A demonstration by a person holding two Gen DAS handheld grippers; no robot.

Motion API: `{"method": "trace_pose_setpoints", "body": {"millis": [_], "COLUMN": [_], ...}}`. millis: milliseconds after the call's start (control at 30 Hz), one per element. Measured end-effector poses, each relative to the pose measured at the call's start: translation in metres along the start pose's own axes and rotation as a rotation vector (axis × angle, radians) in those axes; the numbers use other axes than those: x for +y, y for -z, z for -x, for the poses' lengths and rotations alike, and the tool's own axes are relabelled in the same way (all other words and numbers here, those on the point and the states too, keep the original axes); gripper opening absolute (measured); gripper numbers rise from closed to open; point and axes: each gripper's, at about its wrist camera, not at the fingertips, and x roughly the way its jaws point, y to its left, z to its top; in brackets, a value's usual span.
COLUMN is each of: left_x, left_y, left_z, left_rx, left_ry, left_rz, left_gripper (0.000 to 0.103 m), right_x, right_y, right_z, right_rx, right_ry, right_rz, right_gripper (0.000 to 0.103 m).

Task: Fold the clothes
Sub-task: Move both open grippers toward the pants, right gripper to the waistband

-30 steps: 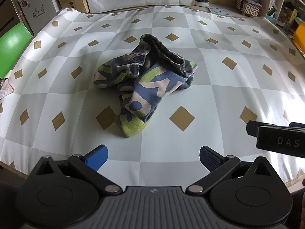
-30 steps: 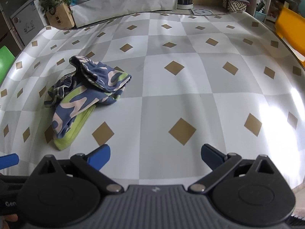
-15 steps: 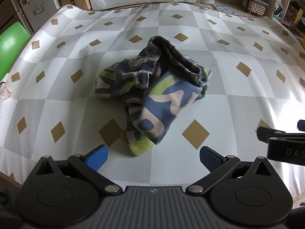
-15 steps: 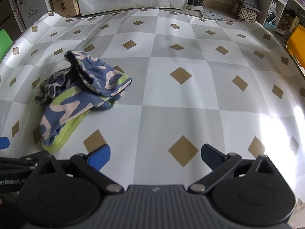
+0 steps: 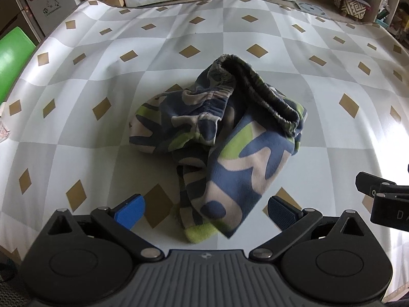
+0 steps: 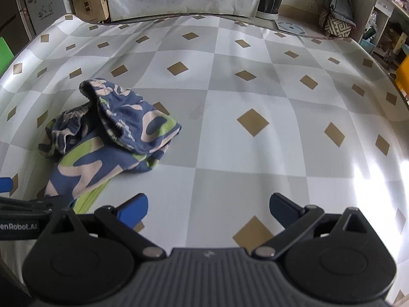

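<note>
A crumpled pair of blue, lime and beige patterned fleece trousers [image 5: 225, 138] lies in a heap on the checked tablecloth [image 5: 102, 153]. Its elastic waistband [image 5: 258, 87] stands up at the far side and a lime cuff [image 5: 199, 234] points toward me. My left gripper [image 5: 207, 211] is open, and the cuff end lies between its blue fingertips. In the right wrist view the trousers [image 6: 112, 133] sit at the left. My right gripper [image 6: 208, 208] is open over bare cloth to the right of them, holding nothing.
The cloth's near edge runs just under both grippers. A green chair [image 5: 12, 53] stands off the left edge, a yellow one [image 6: 404, 74] off the right. A planter box [image 6: 88, 2], a cabinet and shelves lie beyond the far edge. Glare brightens the cloth at right [image 6: 370, 174].
Both grippers have moved forward over the table. The left one has closed in on the trousers until the cuff lies between its fingers. The trousers have not moved.
</note>
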Motion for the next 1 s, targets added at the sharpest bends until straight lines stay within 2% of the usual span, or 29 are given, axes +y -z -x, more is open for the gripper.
{"method": "trace_pose_setpoints", "body": {"millis": [200, 300, 433, 533, 733, 833, 1000], "left_x": [-0.002, -0.002, 0.001, 0.005, 0.007, 0.009, 0.013], "left_y": [-0.017, -0.024, -0.026, -0.024, -0.023, -0.024, -0.025], "left_z": [-0.014, -0.017, -0.024, -0.032, -0.037, -0.037, -0.038], "left_rx": [0.028, 0.015, 0.016, 0.041, 0.031, 0.018, 0.016], "left_ry": [-0.023, -0.035, -0.036, -0.037, -0.059, -0.073, -0.06], "left_rz": [-0.01, -0.02, 0.0, 0.026, 0.017, 0.015, 0.032], "left_gripper": [0.103, 0.103, 0.103, 0.103, 0.103, 0.103, 0.103], "right_x": [0.004, 0.001, -0.007, -0.01, 0.0, 0.003, 0.012], "right_y": [-0.011, -0.017, -0.023, -0.025, -0.03, -0.033, -0.037], "right_z": [-0.007, -0.01, -0.015, -0.017, -0.02, -0.025, -0.03], "right_rx": [-0.009, -0.015, -0.004, -0.02, -0.06, -0.031, -0.019], "right_ry": [0.006, 0.007, -0.059, -0.063, -0.07, -0.116, -0.138], "right_rz": [0.014, 0.003, -0.076, -0.111, -0.062, -0.052, -0.042], "right_gripper": [0.102, 0.102, 0.101, 0.101, 0.102, 0.102, 0.102]}}
